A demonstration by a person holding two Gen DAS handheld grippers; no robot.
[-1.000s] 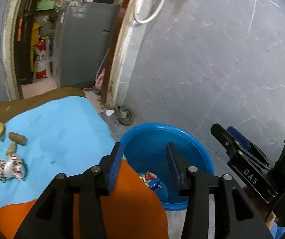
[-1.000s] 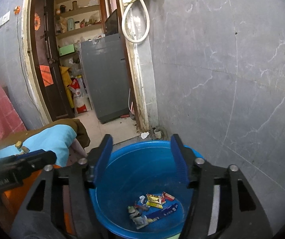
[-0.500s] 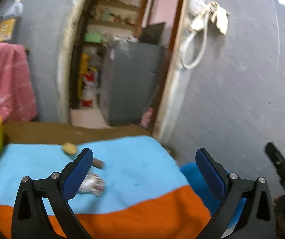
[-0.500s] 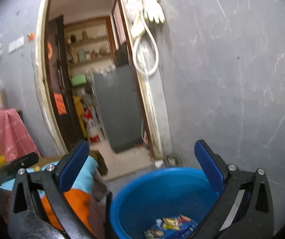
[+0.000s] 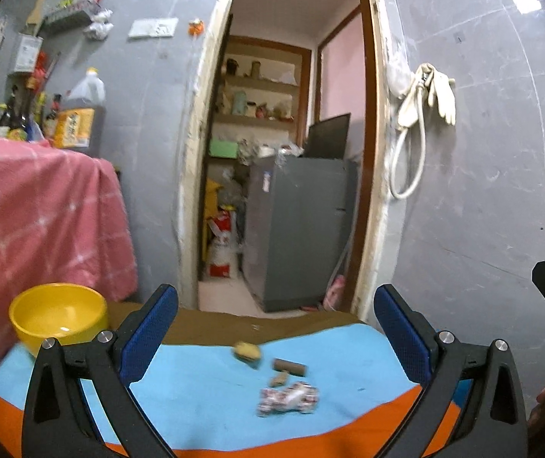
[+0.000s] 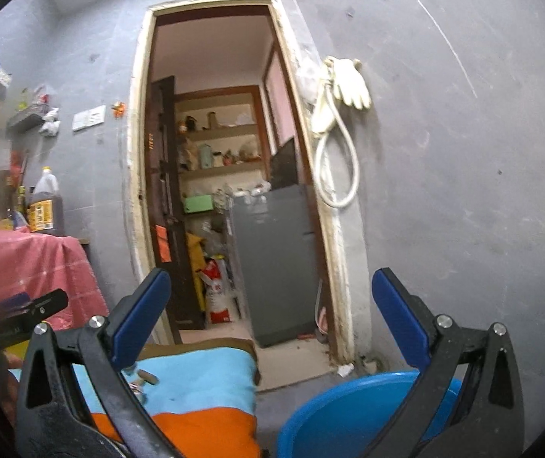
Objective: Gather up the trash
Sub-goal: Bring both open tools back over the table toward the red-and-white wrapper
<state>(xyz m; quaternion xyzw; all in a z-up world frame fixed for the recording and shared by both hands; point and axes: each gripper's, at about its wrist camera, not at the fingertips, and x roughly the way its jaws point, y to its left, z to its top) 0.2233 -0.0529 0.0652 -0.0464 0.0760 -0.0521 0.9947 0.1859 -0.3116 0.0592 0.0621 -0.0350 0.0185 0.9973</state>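
Observation:
A crumpled red-and-white wrapper [image 5: 288, 399] lies on the blue cloth [image 5: 196, 389] of the table, with a brown cork-like roll [image 5: 289, 367], a smaller brown bit [image 5: 278, 378] and a yellowish lump [image 5: 247, 351] just behind it. My left gripper [image 5: 276, 332] hangs over the table's near side, open and empty, pointing at the doorway. My right gripper [image 6: 270, 315] is open and empty too, above the blue basin [image 6: 348, 416] on the floor at the table's right. The basin's inside is hidden here. The brown roll [image 6: 147, 377] shows small in the right wrist view.
A yellow bowl [image 5: 58, 316] stands at the table's back left. A pink-covered counter [image 5: 39, 221] with bottles rises behind it. An orange cloth [image 5: 234, 439] covers the table's near edge. Beyond the doorway stands a grey cabinet [image 5: 295, 229]. A hose and gloves [image 5: 428, 114] hang on the wall.
Both grippers opened wide and tilted up from the basin toward the doorway. The left one swung leftward over the table, so the basin left its view and the bowl came in.

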